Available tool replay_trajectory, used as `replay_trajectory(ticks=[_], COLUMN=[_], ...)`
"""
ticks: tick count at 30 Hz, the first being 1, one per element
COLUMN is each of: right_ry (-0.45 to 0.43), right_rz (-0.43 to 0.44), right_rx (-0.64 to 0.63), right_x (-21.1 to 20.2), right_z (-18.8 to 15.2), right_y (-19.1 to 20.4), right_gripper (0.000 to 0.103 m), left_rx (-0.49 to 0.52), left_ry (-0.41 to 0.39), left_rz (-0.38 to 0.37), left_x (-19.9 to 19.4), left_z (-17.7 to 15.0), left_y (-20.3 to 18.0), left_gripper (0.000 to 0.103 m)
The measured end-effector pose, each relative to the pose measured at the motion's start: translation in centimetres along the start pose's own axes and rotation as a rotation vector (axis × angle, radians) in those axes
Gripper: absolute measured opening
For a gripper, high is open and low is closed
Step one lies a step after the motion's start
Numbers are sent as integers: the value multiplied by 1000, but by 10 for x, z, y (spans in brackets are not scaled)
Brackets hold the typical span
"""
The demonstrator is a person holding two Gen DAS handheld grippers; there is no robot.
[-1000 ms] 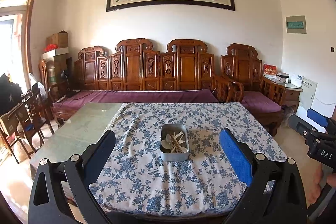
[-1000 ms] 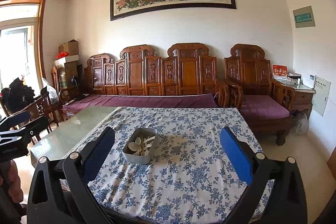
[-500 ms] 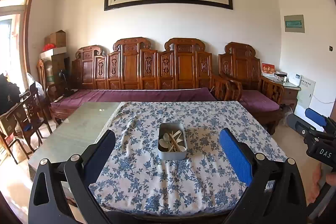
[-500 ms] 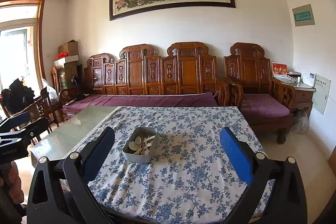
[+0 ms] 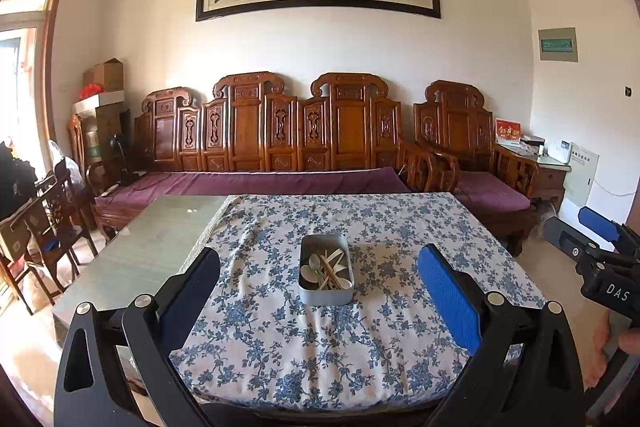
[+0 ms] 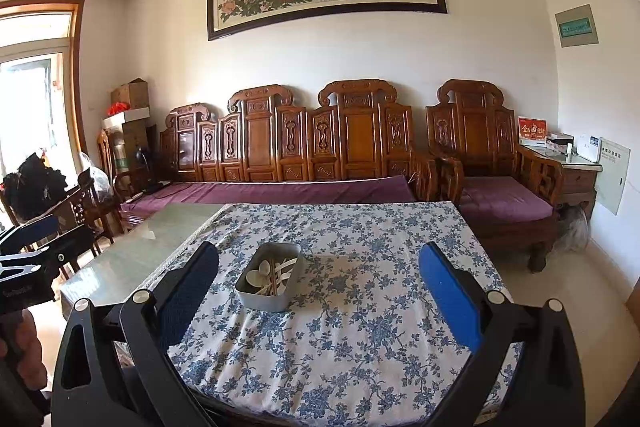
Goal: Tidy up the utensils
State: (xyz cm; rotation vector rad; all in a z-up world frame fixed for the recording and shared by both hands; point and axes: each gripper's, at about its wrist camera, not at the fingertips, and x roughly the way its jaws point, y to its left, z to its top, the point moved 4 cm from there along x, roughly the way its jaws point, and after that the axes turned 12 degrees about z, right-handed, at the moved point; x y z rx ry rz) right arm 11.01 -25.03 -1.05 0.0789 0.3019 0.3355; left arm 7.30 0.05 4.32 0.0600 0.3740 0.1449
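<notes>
Both grippers (image 5: 320, 291) (image 6: 320, 291) gape empty before the tin (image 5: 326, 277); its light, slippery spoons (image 5: 310, 269) want gripping mid-handle.

A grey metal tin (image 5: 326, 277) with rounded corners sits upright and open-topped on the blue-flowered tablecloth, about midway across it and nearer the near edge than the far one. Inside lie several pale spoons (image 5: 310, 269), bowls toward the left near corner, handles fanning to the far right. Light wooden chopsticks (image 5: 330, 273) lie crossed over them, slanting along the tin's length.
</notes>
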Motion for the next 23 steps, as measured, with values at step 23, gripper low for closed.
replay_trajectory(ticks=[23], right_ry=[-5], right_rz=[3], right_rx=[2], right_x=[-2], right_z=[2], right_y=[4], right_gripper=[101], left_rx=[-5], left_ry=[4], left_rz=[-8], left_x=[-2], left_z=[-2], left_y=[-3], left_gripper=[96])
